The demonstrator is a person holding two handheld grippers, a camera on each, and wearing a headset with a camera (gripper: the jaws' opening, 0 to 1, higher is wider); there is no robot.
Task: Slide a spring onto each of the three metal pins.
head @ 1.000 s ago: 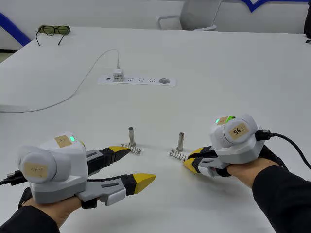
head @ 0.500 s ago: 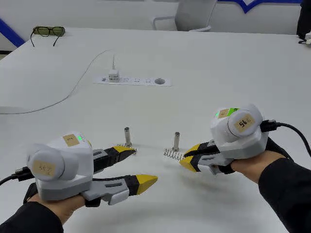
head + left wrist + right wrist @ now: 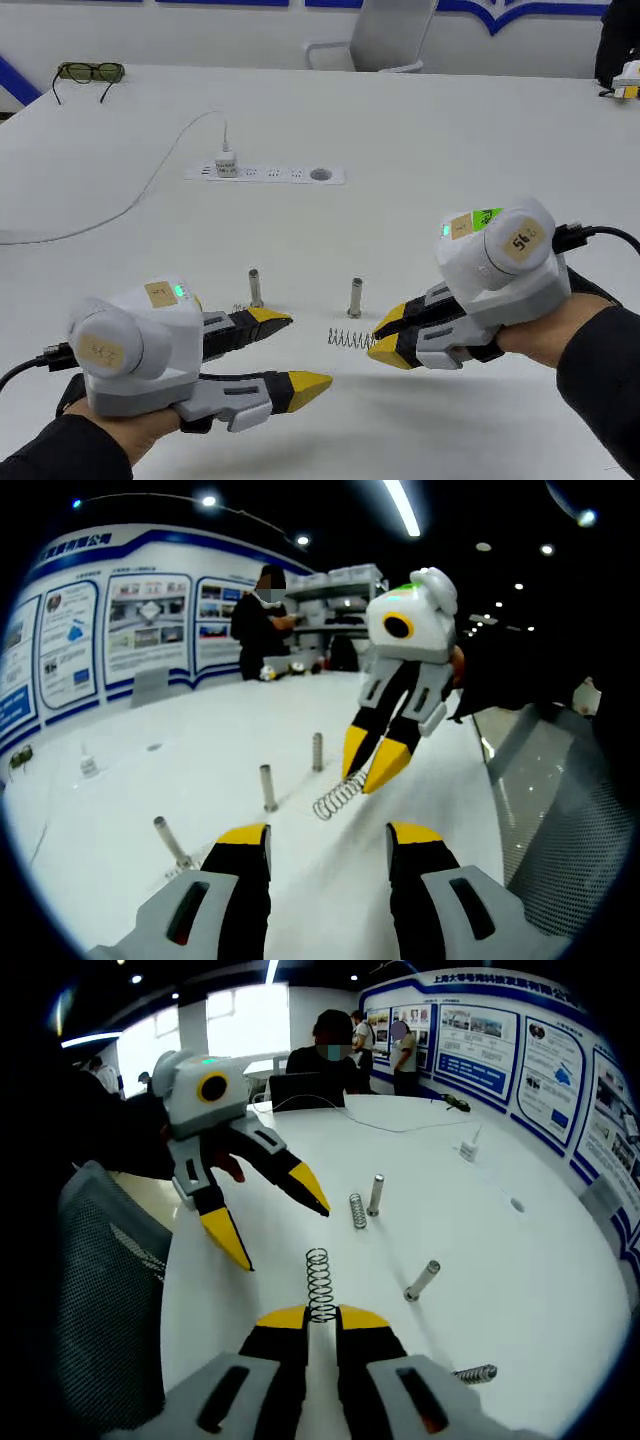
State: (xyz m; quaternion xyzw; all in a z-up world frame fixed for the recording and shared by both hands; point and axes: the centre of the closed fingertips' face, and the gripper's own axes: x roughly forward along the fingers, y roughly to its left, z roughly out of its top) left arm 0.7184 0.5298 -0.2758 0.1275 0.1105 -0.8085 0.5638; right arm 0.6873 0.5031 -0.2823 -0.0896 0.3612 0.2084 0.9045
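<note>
My right gripper (image 3: 385, 338) is shut on one end of a small steel spring (image 3: 350, 338), which sticks out level from its yellow tips toward the left. In the right gripper view the spring (image 3: 320, 1282) points straight ahead from the shut jaws. Two upright metal pins (image 3: 255, 287) (image 3: 356, 297) stand on the white table just beyond. Three pins show in the left gripper view (image 3: 317, 751) (image 3: 267, 787) (image 3: 170, 842). A second spring (image 3: 357, 1210) lies beside a pin (image 3: 376, 1195), and a third spring (image 3: 475, 1373) lies near the right. My left gripper (image 3: 290, 352) is open with nothing in it, in front of the left pin.
A white power strip (image 3: 265, 174) with a plug and a cable (image 3: 130, 205) lies farther back. Dark glasses (image 3: 90, 72) rest at the far left corner. A chair (image 3: 385, 35) stands behind the table. People stand in the background (image 3: 325, 1045).
My right gripper has shut on the spring that lay by the right-hand pin and drawn it a little away from that pin. The left gripper stays open, much where it was.
</note>
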